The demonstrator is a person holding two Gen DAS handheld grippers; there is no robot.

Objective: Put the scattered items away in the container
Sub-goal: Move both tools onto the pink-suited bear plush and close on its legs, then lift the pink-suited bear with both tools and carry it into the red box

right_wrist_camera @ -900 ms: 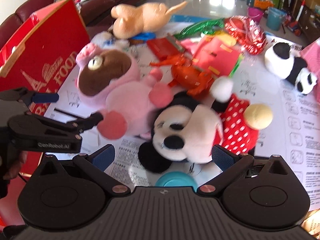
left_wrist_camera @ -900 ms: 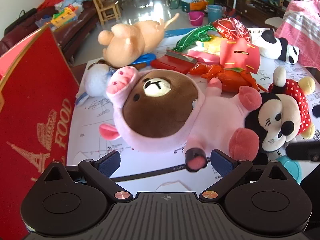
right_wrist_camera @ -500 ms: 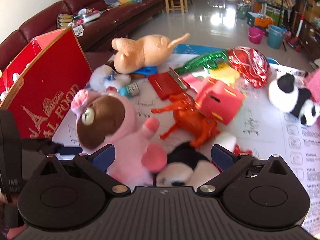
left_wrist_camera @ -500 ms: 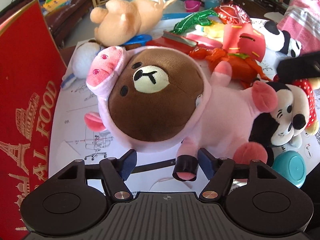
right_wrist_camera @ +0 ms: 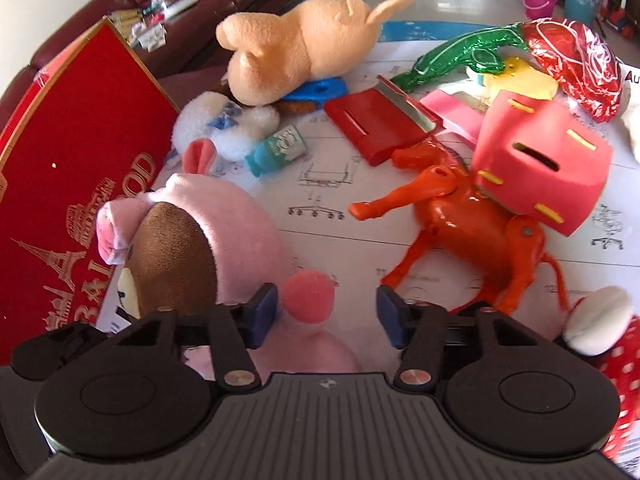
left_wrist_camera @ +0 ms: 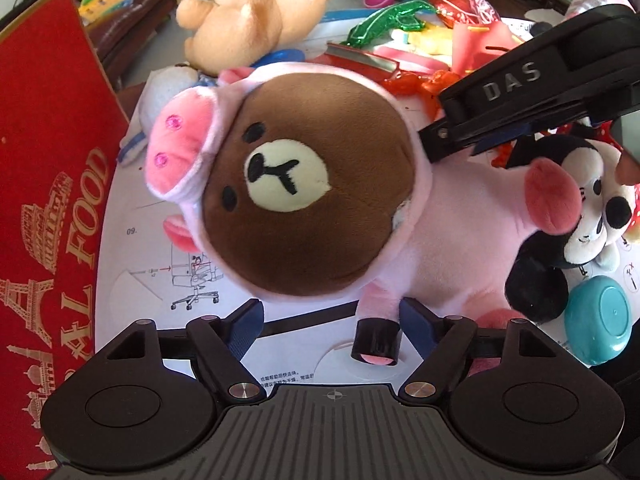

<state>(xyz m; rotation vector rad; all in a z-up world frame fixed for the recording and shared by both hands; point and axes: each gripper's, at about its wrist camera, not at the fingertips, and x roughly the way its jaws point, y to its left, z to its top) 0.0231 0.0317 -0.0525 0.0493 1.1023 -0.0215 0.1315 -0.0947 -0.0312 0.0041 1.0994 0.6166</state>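
A brown-faced bear plush in a pink pig suit [left_wrist_camera: 320, 200] lies on the paper-covered table, right in front of my left gripper [left_wrist_camera: 332, 316]. The left jaws are open around its lower foot, not closed on it. My right gripper [right_wrist_camera: 326, 308] is open, with the bear's pink paw [right_wrist_camera: 308, 296] between its fingers; the bear [right_wrist_camera: 192, 248] fills the lower left there. The right gripper's arm shows over the bear's back in the left wrist view [left_wrist_camera: 520, 92]. The red "FOOD" box [left_wrist_camera: 44, 200] stands at the left and shows in the right wrist view [right_wrist_camera: 72, 184].
A mouse plush [left_wrist_camera: 580, 220] and a teal lid [left_wrist_camera: 600, 320] lie to the bear's right. Farther back are a tan plush [right_wrist_camera: 296, 44], a white plush [right_wrist_camera: 224, 124], an orange toy horse [right_wrist_camera: 460, 224], a pink box [right_wrist_camera: 540, 160], a red case [right_wrist_camera: 376, 124] and foil balloons [right_wrist_camera: 572, 56].
Both grippers have moved in on the bear plush and narrowed. The right gripper has swung from the mouse plush to the bear's paw. The bear now looks closer and larger.
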